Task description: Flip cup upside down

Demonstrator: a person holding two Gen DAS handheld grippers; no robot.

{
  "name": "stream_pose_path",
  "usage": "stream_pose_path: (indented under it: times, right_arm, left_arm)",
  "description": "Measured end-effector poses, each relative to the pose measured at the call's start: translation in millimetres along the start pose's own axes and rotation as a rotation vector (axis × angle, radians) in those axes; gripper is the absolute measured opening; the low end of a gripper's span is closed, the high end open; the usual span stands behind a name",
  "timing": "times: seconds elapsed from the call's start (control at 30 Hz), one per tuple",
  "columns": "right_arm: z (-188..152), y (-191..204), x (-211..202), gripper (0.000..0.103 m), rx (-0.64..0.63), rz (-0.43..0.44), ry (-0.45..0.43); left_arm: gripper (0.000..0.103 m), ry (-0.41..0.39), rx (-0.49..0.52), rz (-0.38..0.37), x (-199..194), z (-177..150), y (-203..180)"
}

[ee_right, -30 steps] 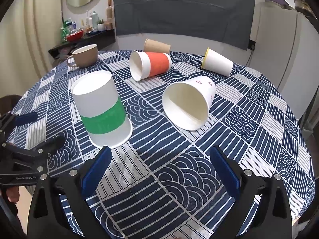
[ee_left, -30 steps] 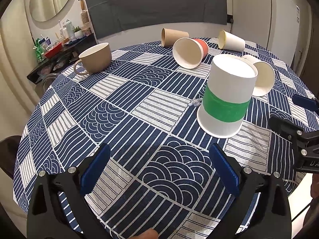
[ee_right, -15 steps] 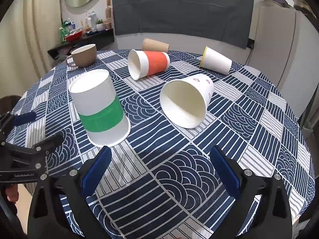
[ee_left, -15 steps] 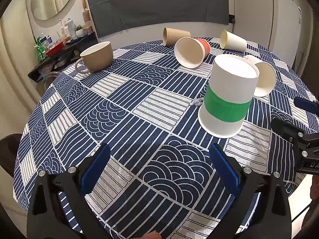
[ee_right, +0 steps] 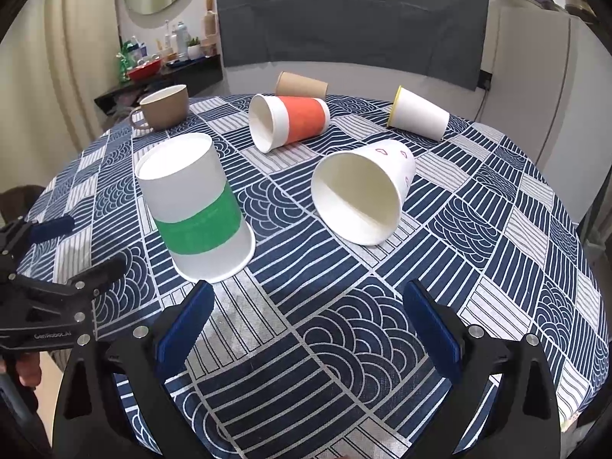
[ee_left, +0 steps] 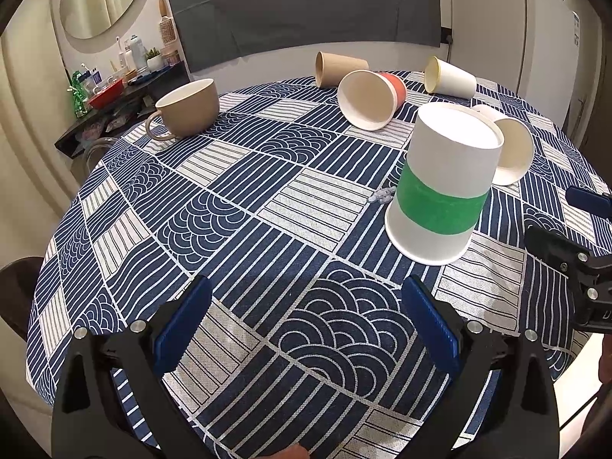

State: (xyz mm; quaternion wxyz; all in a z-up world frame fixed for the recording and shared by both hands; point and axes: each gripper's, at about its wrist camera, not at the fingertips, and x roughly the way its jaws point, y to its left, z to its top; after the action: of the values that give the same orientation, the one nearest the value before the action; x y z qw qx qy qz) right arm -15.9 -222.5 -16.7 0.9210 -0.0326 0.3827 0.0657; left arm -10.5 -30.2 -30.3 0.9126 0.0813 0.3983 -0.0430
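**Green-banded cup stands mouth-down, both tongs apart**

The green-banded cup (ee_left: 443,183) rests upside down on the patterned tablecloth (ee_left: 237,206), its wide rim flat on the cloth and its closed base uppermost; nothing grips it. The left gripper (ee_left: 306,329) hovers low over the near edge of the table, its blue pads spread wide with only cloth between them; the cup sits ahead of it and to its right, apart from both fingers. The right gripper (ee_right: 310,325) is likewise spread wide and holds nothing; the same cup (ee_right: 195,206) stands just beyond its left fingertip (ee_right: 187,321), very near, though contact cannot be judged.

Four other paper cups lie on their sides farther back: a white cup with small pink marks (ee_right: 363,195), mouth facing the camera; an orange-banded cup (ee_right: 290,120); a plain brown cup (ee_right: 302,84); a yellow-rimmed white cup (ee_right: 419,116). A tan mug (ee_left: 189,109) stands upright at the far left of the table.
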Motion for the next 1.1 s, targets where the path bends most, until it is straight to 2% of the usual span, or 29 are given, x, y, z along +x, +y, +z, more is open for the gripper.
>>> stream_pose_path:
  times: [0.6, 0.8, 0.97, 1.1]
  right_arm:
    - [-0.3, 2.8, 0.0, 0.095, -0.014, -0.013, 0.009]
    - [-0.7, 3.4, -1.0, 0.095, -0.017, -0.012, 0.007]
    - [-0.7, 3.4, -1.3, 0.095, -0.018, -0.011, 0.007]
    - [-0.4, 3.9, -2.0, 0.095, -0.017, -0.01, 0.005]
  left_arm:
    - [0.097, 0.01, 0.026, -0.007, 5.3, -2.3, -5.7]
    - [0.097, 0.001, 0.014, -0.05, 1.3, -3.0, -5.7]
    - [0.097, 0.004, 0.018, -0.023, 2.7, -1.6, -7.1]
    - [0.097, 0.002, 0.002, -0.031, 1.9, 0.1, -4.5]
